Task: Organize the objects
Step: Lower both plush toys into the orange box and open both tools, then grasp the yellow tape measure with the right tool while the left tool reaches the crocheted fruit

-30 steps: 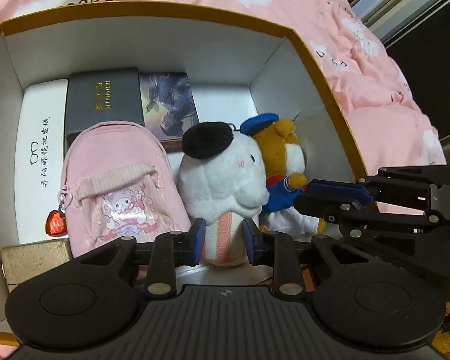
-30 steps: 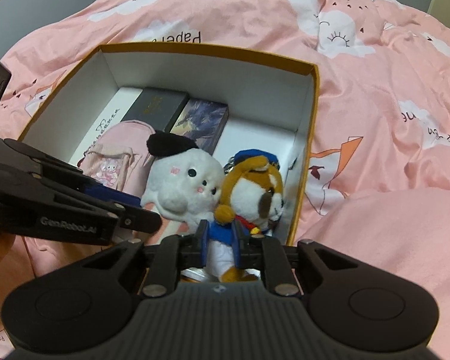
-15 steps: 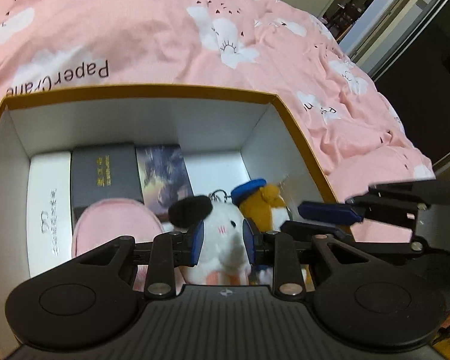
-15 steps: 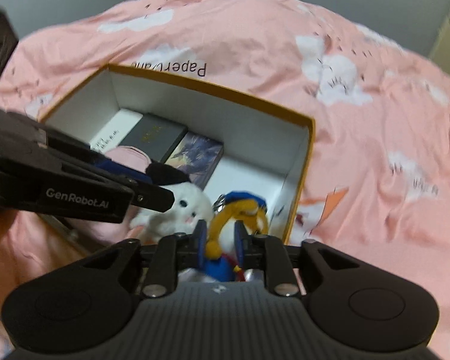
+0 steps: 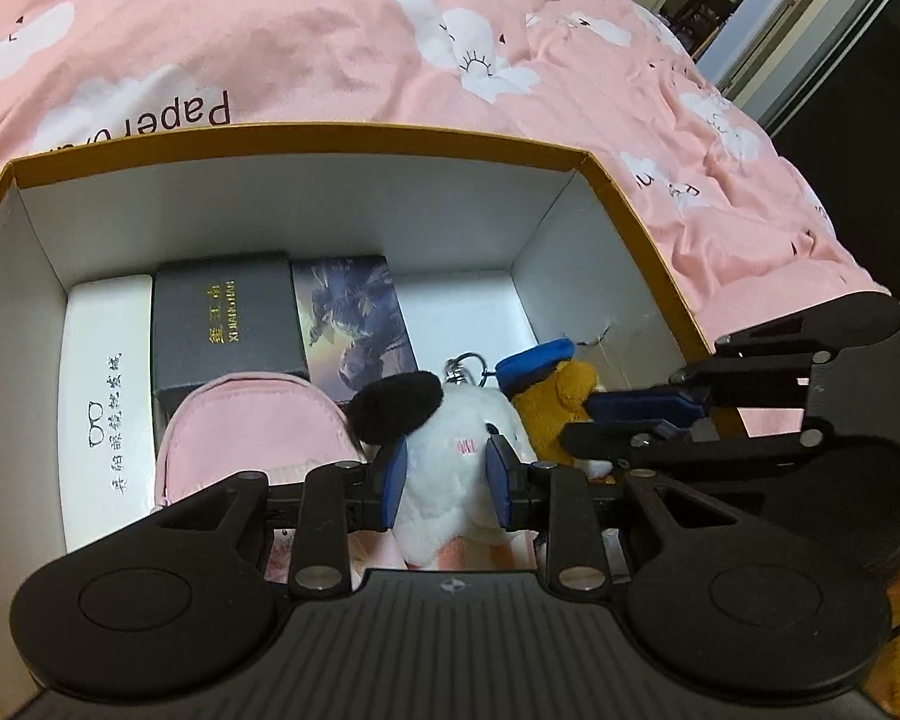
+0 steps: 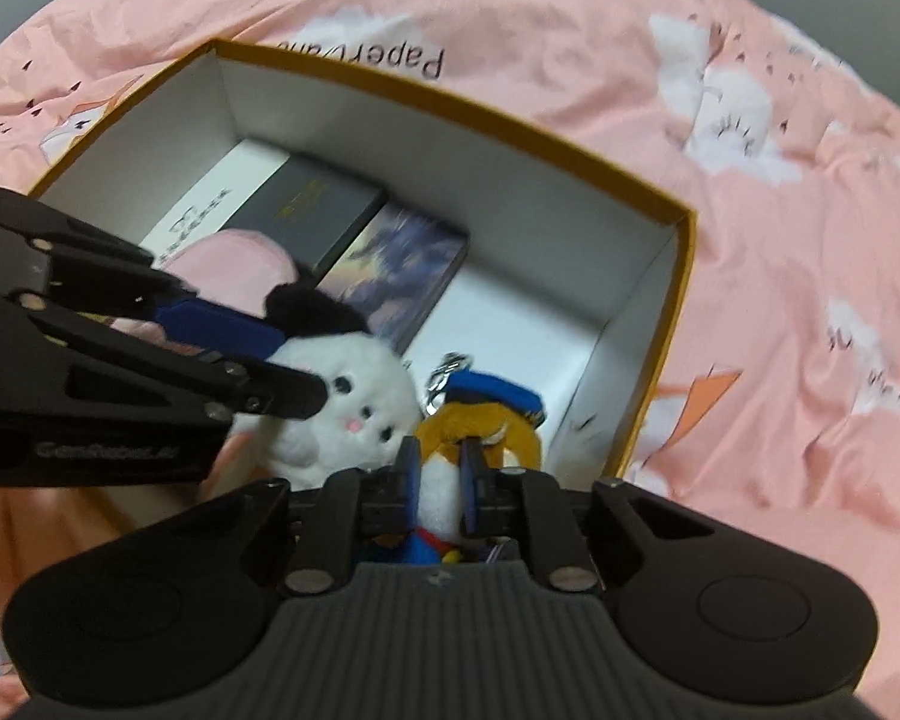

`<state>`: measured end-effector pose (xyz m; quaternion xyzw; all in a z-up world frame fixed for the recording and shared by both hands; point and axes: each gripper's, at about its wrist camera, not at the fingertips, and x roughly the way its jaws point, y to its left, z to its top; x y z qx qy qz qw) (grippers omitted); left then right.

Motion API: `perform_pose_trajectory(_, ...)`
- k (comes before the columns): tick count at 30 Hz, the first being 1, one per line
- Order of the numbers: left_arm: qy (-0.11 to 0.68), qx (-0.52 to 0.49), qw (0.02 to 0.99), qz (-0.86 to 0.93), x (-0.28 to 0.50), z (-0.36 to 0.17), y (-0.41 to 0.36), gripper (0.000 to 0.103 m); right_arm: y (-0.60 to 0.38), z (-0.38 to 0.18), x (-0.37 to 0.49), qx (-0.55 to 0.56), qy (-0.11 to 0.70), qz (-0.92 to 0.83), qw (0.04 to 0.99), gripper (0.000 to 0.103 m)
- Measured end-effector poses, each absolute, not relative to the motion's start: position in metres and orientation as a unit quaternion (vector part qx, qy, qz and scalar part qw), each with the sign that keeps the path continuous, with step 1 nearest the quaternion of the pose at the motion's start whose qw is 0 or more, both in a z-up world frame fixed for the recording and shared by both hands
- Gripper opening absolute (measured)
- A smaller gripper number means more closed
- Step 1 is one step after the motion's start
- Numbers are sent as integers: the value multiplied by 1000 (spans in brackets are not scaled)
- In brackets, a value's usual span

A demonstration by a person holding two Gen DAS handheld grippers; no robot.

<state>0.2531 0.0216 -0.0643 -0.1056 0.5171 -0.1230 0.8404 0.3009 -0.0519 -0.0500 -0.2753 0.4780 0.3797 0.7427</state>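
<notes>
The white plush dog (image 5: 450, 468) sits squeezed between the blue pads of the left hand-held gripper (image 5: 444, 483), whose jaws stand partly open around its soft body. The plush bear (image 6: 444, 480) with the blue cap is pinched in the right hand-held gripper (image 6: 441, 474); those jaws have just been closing and now stand narrow, pads pressing its white muzzle. In the left wrist view the bear lies at about 2 o'clock of the left hand-held gripper, just beside the dog, and the right hand-held gripper reaches in from 3 o'clock. Both toys are fluffy and rounded, each with a metal clasp on top; the dog has a black fuzzy ear.

They hang low inside a cardboard box (image 5: 306, 138) with white walls and a mustard rim. At 10 o'clock of the dog lies a pink fabric pouch (image 5: 252, 426), domed and smooth. Behind it lie a matte dark case (image 5: 228, 324) with gold lettering, a white case (image 5: 105, 396), and a glossy printed card box (image 5: 354, 324), all flat and rectangular. The box rests on a wrinkled pink bed cover (image 5: 330, 42) with white clouds.
</notes>
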Motion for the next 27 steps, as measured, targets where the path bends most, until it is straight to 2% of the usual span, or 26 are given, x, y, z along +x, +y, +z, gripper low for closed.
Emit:
perform_pose_trajectory(8,507,-110,848,-112,249,-60,23,34,-56,-48,296,-264,469,372,756,12)
perform_pose_trajectory(13,434,-99,885,-135,213,-23,15,34,-78,-15,274,-216,443,378,784,13)
perform_pose_trajectory(19,360,-66,912,-188,151,11,-7,34,-125,24,209,-165,379,383,826,14)
perform_pose_trajectory(22,377,-56,898,-218,126,9,-22,34,-153,22,179,-140,375,369,839,25)
perform_pose_trajectory(27,419,-50,878,-224,98,-15,-41,34,-186,-7,143,-116,416,325,842,25)
